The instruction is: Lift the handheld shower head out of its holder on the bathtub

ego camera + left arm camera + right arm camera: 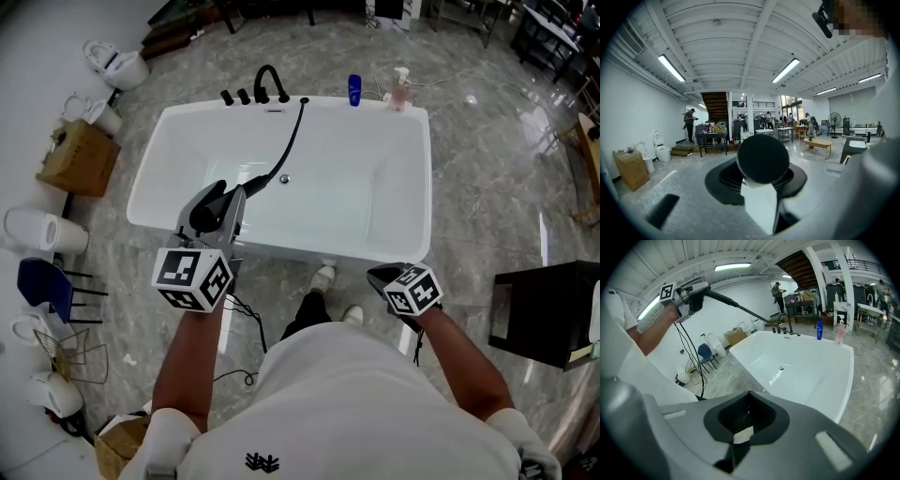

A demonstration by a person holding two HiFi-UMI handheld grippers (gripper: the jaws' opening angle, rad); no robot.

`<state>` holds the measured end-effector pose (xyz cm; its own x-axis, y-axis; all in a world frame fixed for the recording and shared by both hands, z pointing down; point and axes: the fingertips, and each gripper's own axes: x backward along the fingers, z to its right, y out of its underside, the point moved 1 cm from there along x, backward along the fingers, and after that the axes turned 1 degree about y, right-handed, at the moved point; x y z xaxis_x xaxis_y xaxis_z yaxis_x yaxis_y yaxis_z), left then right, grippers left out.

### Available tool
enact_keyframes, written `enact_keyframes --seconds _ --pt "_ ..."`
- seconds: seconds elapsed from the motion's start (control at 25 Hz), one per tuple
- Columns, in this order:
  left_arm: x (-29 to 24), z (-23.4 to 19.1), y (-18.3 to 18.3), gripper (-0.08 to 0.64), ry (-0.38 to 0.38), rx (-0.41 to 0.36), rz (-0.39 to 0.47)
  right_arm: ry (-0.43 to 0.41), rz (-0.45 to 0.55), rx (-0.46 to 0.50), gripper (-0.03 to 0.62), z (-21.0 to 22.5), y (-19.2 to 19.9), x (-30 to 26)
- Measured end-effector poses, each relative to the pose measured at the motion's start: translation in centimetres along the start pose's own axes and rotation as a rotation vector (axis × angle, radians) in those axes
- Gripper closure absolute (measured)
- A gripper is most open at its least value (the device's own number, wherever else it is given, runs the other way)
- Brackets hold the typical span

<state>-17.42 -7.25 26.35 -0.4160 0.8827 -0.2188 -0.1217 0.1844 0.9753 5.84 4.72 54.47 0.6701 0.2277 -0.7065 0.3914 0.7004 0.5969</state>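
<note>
Bathtub [418, 141], shower head [762, 158] in left hand-held gripper [239, 197]

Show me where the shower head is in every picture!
Head view: shower head left of centre, in the left gripper.
Left gripper view: shower head dead centre, a black round end.
Right gripper view: shower head upper left.
Shared landmark: cardboard box.
</note>
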Motion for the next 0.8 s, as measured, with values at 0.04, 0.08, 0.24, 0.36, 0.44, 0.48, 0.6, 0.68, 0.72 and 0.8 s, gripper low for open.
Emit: enact_keyframes --seconds 0.04,0.08,0.24,0.36,0.44,0.48,0.6,0.68,0.72,0.8 --pt "-0.03 0.06 -0.01 0.433 0.001 0.0 0.0 0.002 0.004 0.002 0.578 -0.03 -0.06 0.07" --pt "-0.09 0.1 0.01 0.433 0.002 0.001 0.0 0.004 0.009 0.001 0.578 -0.05 -0.09 0.13" --pt "-0.37 0.25 0.24 0.433 0.008 0.006 -0.003 0.007 0.019 -0.006 0.578 -0.19 0.02 -0.01" --pt "-0.6 0.25 0.46 0.433 0.013 0.01 -0.004 0.009 0.024 -0.007 0.578 -0.3 0.05 -0.2" --pt "-0.73 0.29 0.56 0.433 0.014 0.01 -0.003 0.009 0.03 -0.007 0.579 -0.25 0.04 -0.3" --pt "-0.77 0.36 0.59 0.433 0.014 0.009 -0.003 0.009 0.032 -0.008 0.578 -0.22 0.08 -0.32" --pt "-0.87 0.58 0.55 0.433 0.018 0.009 -0.004 0.01 0.036 -0.01 0.58 -0.24 0.25 -0.22" --pt "-0.87 0.68 0.46 0.433 0.018 0.008 -0.003 0.009 0.039 -0.009 0.578 -0.3 0.36 -0.21" --pt "-0.87 0.72 0.41 0.433 0.018 0.007 -0.001 0.009 0.04 -0.008 0.58 -0.3 0.4 -0.22" --pt "-0.88 0.8 0.31 0.433 0.018 0.007 0.0 0.009 0.043 -0.005 0.579 -0.33 0.43 -0.23"
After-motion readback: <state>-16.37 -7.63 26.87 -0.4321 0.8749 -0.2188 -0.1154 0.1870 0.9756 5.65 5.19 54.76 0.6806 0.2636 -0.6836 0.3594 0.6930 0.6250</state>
